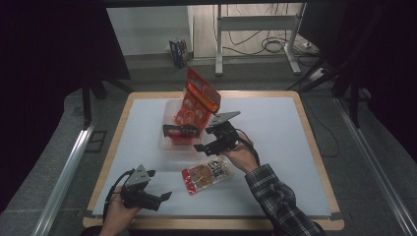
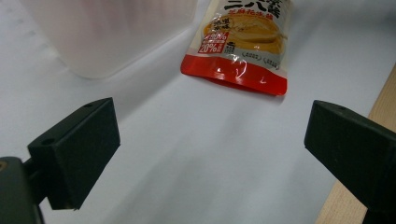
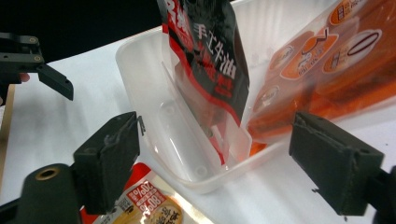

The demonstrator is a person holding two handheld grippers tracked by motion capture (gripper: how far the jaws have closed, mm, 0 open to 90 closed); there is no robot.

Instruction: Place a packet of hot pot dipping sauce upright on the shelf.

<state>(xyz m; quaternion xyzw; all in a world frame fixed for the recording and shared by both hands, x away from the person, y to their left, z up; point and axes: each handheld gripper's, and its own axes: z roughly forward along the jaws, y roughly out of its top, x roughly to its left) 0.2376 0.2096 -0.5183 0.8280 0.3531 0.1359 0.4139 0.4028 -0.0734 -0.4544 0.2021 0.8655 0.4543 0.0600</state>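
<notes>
Translucent plastic forms the bin [image 1: 169, 142] near the middle of the white table [image 1: 275, 147], and we see two packets already standing in it: an orange one [image 1: 196, 103] leaning tall and a black-and-red one [image 3: 210, 60] upright just inside the wall. The right claw [image 3: 215, 163] stands wide just beside the bin, gripping nothing. We judge one item left: the yellow-and-red packet [image 1: 206, 174] lying flat near the bin. The left claw [image 2: 210, 144] hangs wide and empty near the table's front edge.

My table [image 1: 295, 147] is white-topped with a wooden rim. A clear plastic tub [image 1: 169, 142] sits left of centre; a snack pouch [image 1: 206, 175] lies nearer my edge.
</notes>
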